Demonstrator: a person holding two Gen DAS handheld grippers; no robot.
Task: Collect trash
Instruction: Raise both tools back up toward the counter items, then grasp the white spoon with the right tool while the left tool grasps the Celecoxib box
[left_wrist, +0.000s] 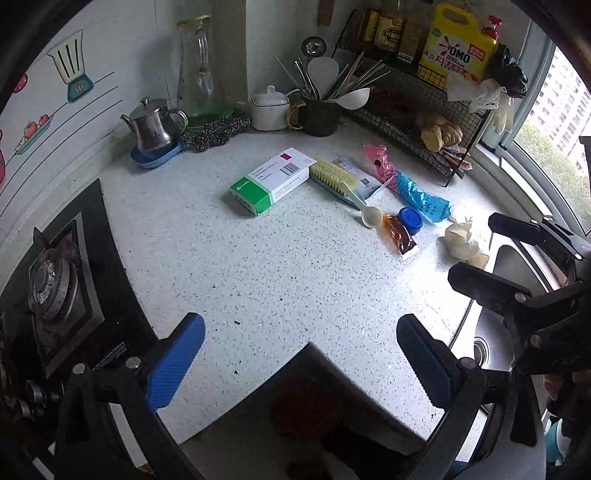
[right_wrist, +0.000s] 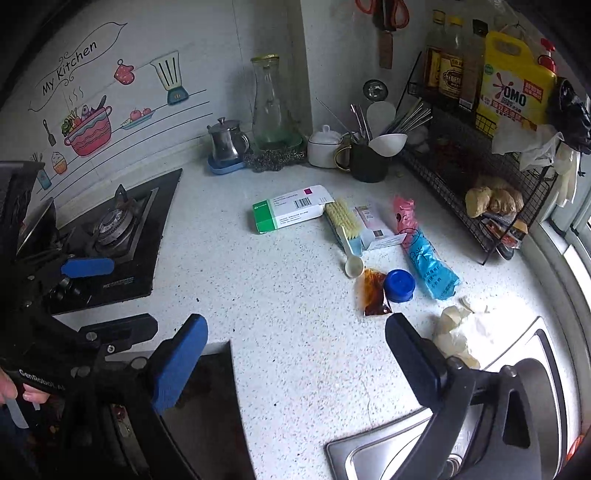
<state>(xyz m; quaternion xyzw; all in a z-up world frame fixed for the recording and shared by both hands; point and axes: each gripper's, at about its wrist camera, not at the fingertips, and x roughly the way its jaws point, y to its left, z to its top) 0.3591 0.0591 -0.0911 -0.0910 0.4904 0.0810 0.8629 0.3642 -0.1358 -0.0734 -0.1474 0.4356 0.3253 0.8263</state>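
Trash lies on the speckled counter (left_wrist: 258, 266): a green and white medicine box (left_wrist: 271, 181), a brown sauce packet (left_wrist: 400, 234), a blue bottle cap (left_wrist: 410, 220), a blue plastic bag (left_wrist: 423, 199), a pink bag (left_wrist: 378, 160), a white plastic spoon (left_wrist: 364, 206), a small pink carton (left_wrist: 360, 177) and crumpled tissue (left_wrist: 463, 243). My left gripper (left_wrist: 301, 354) is open and empty above the counter's front edge. My right gripper (right_wrist: 295, 350) is open and empty, just short of the sauce packet (right_wrist: 373, 291) and tissue (right_wrist: 458, 332); the box (right_wrist: 291, 208) lies farther back.
A gas stove (right_wrist: 114, 229) is at the left, a steel sink (right_wrist: 424, 443) at the right. A scrub brush (left_wrist: 332, 177), a steel teapot (left_wrist: 153, 125), a glass jug (left_wrist: 197, 70), a utensil cup (left_wrist: 319, 114) and a wire rack (left_wrist: 424, 107) line the back.
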